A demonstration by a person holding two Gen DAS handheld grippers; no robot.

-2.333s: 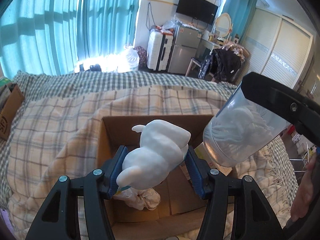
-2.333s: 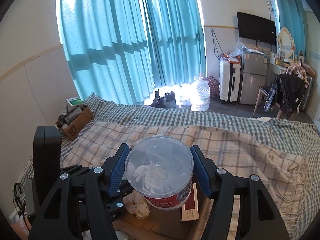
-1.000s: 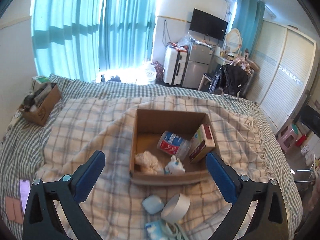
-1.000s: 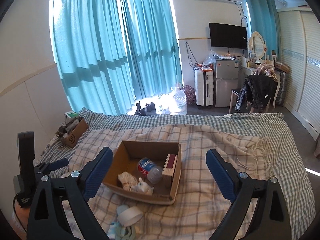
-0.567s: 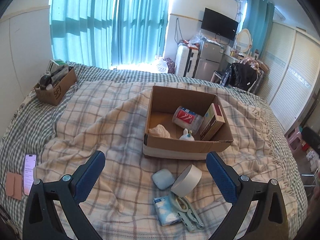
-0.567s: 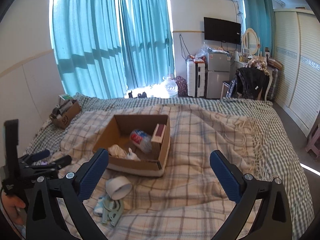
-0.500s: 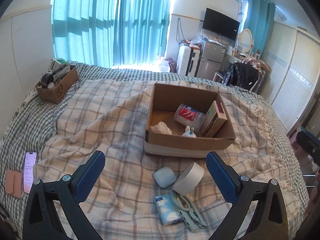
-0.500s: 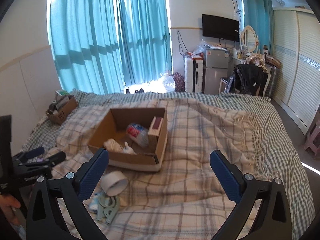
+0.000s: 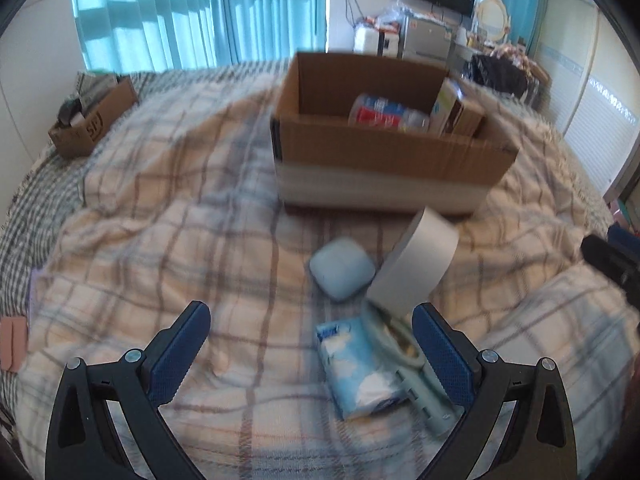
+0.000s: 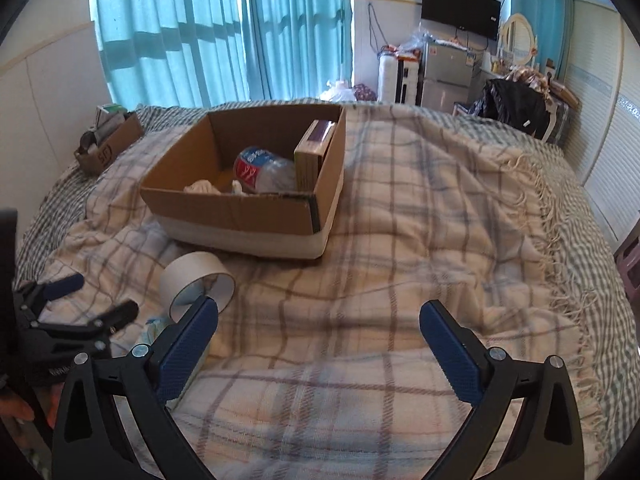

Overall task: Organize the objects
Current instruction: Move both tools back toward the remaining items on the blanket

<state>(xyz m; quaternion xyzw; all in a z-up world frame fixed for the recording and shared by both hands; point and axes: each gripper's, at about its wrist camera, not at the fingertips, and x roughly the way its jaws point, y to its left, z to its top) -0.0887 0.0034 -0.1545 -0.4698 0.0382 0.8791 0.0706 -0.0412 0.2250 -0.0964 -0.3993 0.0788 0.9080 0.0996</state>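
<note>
An open cardboard box (image 9: pixel 384 168) (image 10: pixel 240 216) sits on the plaid blanket, holding a clear tub with a red and blue label (image 9: pixel 384 114) (image 10: pixel 262 172), a small carton (image 9: pixel 454 110) (image 10: pixel 314 152) and white items. In front of it lie a roll of tape (image 9: pixel 414 270) (image 10: pixel 196 282), a pale blue case (image 9: pixel 342 268), a tissue pack (image 9: pixel 356 364) and a light green tool (image 9: pixel 420 376). My left gripper (image 9: pixel 310 340) hangs open just above the tissue pack. My right gripper (image 10: pixel 318 334) is open over bare blanket, right of the tape. The left gripper (image 10: pixel 80 300) also shows at the right wrist view's left edge.
A smaller cardboard box (image 9: pixel 94 120) (image 10: pixel 110 142) with odds and ends stands at the bed's far left corner. A phone edge and a pink card (image 9: pixel 14 342) lie at the near left. Beyond the bed are curtains, a suitcase, a fridge and a chair with clothes.
Both grippers have sunk towards the bed and tilted down. The box and loose items now look larger and closer. Both stay open and hold nothing.
</note>
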